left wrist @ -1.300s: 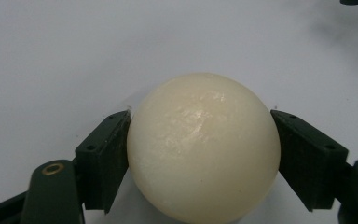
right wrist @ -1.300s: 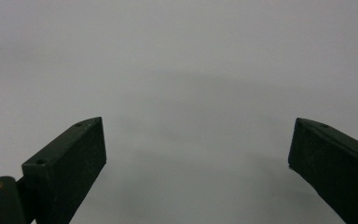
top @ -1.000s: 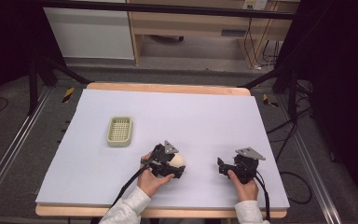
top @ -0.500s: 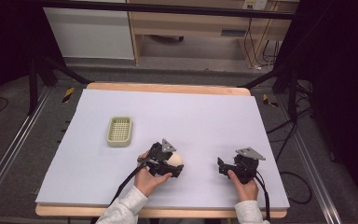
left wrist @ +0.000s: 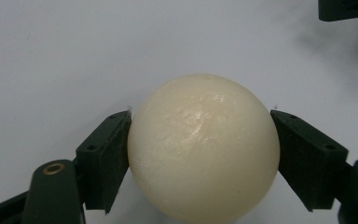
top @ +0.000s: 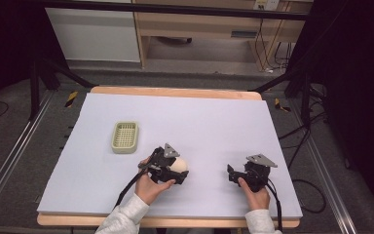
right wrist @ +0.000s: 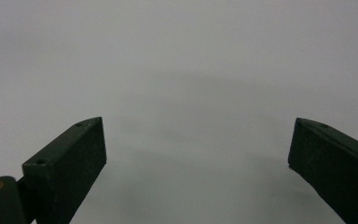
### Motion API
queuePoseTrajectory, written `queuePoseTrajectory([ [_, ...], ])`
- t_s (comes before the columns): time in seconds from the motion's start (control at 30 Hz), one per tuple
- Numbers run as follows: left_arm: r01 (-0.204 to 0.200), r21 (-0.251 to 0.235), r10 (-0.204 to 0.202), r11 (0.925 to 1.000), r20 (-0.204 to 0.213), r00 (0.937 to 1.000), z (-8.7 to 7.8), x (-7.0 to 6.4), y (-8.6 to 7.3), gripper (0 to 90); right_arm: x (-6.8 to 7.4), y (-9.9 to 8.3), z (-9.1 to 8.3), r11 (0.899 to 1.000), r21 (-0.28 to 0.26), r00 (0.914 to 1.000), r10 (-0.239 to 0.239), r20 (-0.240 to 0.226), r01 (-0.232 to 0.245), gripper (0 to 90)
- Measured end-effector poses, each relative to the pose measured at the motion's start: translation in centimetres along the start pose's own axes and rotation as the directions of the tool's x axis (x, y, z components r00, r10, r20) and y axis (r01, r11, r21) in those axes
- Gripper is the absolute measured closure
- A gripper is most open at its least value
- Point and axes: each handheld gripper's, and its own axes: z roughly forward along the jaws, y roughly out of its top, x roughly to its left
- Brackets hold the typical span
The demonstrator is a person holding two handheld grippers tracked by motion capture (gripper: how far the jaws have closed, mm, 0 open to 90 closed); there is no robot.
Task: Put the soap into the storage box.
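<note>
Your cream ball (left wrist: 203,148) sits clamped between the two fingers (left wrist: 103,158) of your left gripper (top: 174,169), one finger pressed to each side of it. The left gripper view shows this contact and the ball's glossy, faintly mottled skin; its lower edge is cut off by the frame. From the high view you get only a pale sliver of the ball (top: 179,164) beside the gripper body, near the front middle of the counter (top: 214,122), and you cannot tell there whether it rests on the surface or is lifted.

Your right gripper (top: 233,174) is to the right, well apart from the ball, low over the counter. In the right gripper view its fingers (right wrist: 70,163) stand wide apart with nothing but the pale surface between them.

Count one ball, two grippers, and one small pale green slatted tray (top: 125,137) lying left of and beyond your left hand (top: 148,187). What the tray holds, if anything, is too small to tell.
</note>
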Motion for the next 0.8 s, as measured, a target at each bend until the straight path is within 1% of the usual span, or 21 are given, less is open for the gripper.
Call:
queuePoseTrajectory([
  [0.07, 0.006, 0.000, -0.006, 1.0000, 0.002, 1.0000, -0.1, 0.0, 0.0, 23.6, 0.0, 0.0, 0.0, 1.000, -0.001, 1.0000, 0.000, 0.001, 0.000, 4.6],
  [0.13, 0.001, -0.002, -0.001, 1.0000, -0.003, 1.0000, -0.3, 0.2, 0.0, 23.6, 0.0, 0.0, 0.0, 1.000, -0.001, 1.0000, 0.000, 0.001, 0.000, 4.6],
  [0.3, 0.005, -0.006, -0.005, 1.0000, -0.005, 1.0000, -0.7, 0.4, 0.0, 23.6, 0.0, 0.0, 0.0, 1.000, 0.000, 1.0000, 0.002, 0.001, -0.002, 4.6],
  [0.37, 0.003, -0.010, -0.003, 0.9999, -0.011, 0.9999, -1.0, 0.7, 0.1, 23.6, 0.0, 0.0, 0.0, 1.000, -0.001, 1.0000, 0.003, 0.001, -0.003, 4.6],
  [0.53, 0.012, -0.022, -0.012, 0.9997, -0.019, 0.9997, -1.8, 1.3, 0.1, 23.6, 0.0, 0.0, -0.1, 1.000, -0.005, 1.0000, 0.005, 0.002, -0.005, 4.6],
  [0.8, 0.016, -0.022, -0.017, 0.9996, -0.035, 0.9992, -2.6, 2.1, 0.0, 23.6, 0.0, 0.0, -0.1, 1.000, -0.006, 1.0000, 0.008, 0.001, -0.008, 4.6],
])
